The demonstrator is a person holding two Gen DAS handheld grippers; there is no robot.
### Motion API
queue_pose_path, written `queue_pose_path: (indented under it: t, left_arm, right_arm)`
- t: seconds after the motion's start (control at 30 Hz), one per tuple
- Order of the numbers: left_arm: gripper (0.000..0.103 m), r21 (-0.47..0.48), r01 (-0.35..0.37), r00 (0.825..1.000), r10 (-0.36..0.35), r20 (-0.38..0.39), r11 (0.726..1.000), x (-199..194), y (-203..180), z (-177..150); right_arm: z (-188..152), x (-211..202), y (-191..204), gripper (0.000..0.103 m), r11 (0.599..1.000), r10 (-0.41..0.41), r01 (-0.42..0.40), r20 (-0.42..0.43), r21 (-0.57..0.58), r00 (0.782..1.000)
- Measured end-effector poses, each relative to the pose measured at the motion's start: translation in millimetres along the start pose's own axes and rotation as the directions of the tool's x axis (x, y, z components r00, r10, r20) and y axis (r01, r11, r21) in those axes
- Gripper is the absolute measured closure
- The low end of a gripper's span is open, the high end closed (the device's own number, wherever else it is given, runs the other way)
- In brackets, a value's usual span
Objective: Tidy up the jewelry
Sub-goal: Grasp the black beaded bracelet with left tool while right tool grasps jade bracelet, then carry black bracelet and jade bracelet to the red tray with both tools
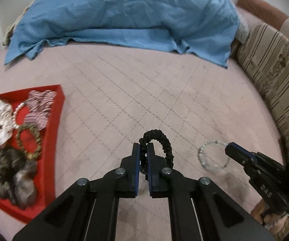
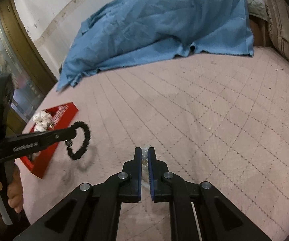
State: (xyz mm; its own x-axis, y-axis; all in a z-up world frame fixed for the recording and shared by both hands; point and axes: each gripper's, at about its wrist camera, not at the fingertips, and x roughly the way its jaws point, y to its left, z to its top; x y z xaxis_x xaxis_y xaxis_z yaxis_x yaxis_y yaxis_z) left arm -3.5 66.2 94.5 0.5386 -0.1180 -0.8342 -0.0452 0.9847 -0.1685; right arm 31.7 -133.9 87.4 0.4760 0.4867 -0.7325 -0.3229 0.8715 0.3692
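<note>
My left gripper (image 1: 143, 150) is shut on a thin black scrunchie (image 1: 162, 140), which loops out past its fingertips above the pink quilted bed. The right wrist view shows the black scrunchie (image 2: 82, 142) dangling off the bed from the left gripper (image 2: 73, 134). My right gripper (image 2: 144, 152) is shut on a pale bead bracelet (image 2: 145, 157), only a few beads showing between the pads. In the left wrist view the bead bracelet (image 1: 212, 153) hangs as a ring from the right gripper (image 1: 227, 147). A red tray (image 1: 54, 140) at the left holds scrunchies and bracelets.
A rumpled blue cloth (image 1: 124, 14) covers the far part of the bed. A striped cushion (image 1: 275, 76) lines the right side. The red tray (image 2: 44, 166) sits near the bed's left edge, beside a wooden door frame (image 2: 24, 46). A hand (image 2: 14, 190) grips the left tool.
</note>
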Motion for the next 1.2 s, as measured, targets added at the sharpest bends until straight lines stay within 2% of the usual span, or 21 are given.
queue_pose_path:
  t: [0.1,0.33,0.6,0.9,1.03,1.2]
  left_arm:
    - [0.097,0.003,-0.008,0.999,0.008,0.042,1.0,-23,5,-8]
    - [0.097,0.008,-0.081,0.99,0.079,0.117,0.997,-61,19,-28]
    - [0.096,-0.053,-0.16,0.967,0.168,0.191,0.986,-96,50,-48]
    - [0.096,-0.143,-0.193,0.954,0.22,0.206,0.971,-116,93,-65]
    - [0.096,-0.164,-0.207,0.949,0.239,0.207,0.965,-122,109,-69]
    - [0.096,-0.21,-0.215,0.945,0.257,0.202,0.954,-127,139,-73]
  right_arm:
    - [-2,-11,5,0.096,1.0,-0.003,0.003,0.023,-0.007,1.0]
    - [-13,-15,21,0.096,0.998,-0.044,0.045,0.025,-0.038,0.999]
    - [-23,-16,30,0.096,0.995,-0.08,0.081,0.024,-0.059,0.997]
    - [-41,-13,44,0.096,0.986,-0.124,0.123,0.001,-0.115,0.992]
    - [-49,-16,52,0.096,0.986,-0.123,0.119,-0.021,-0.118,0.992]
    - [-49,-27,68,0.096,0.982,-0.124,0.122,-0.01,-0.141,0.992]
